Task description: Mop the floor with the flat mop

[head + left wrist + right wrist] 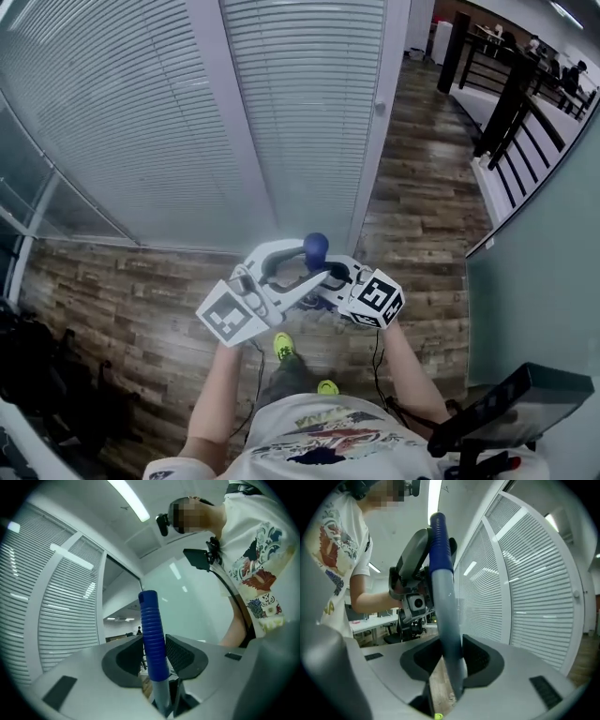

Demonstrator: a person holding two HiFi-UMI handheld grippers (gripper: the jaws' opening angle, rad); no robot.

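Both tools are on the pole. Your left gripper (155,653) is clamped round the blue ribbed plastic grip (151,625) that tops the flat mop (316,247), pads snug on either side. Your right gripper (451,660) pinches the smooth grey metal shaft (446,616) just below it, the two grippers almost touching in the head view. The handle stands close to upright between them, and the mop's pad end is out of sight somewhere beneath the grippers (no view shows it, so I can't say how it sits on the brown wood-plank floor (122,300)). You look to be mid-stroke, so here is what the stroke wants, as I judge it. Let the lower, right gripper do the steering and the upper, left one act as the pivot. Slide the right gripper further down the shaft if you can, because hands this close together give little leverage. Hold both pinches firm, since the bare metal under the right pads is likely slicker than the ribbed grip. Press down along the handle so the pad stays flat. Mind the white slatted blinds (122,112) ahead of the grippers, and your yellow-green shoes (283,346) directly below them.
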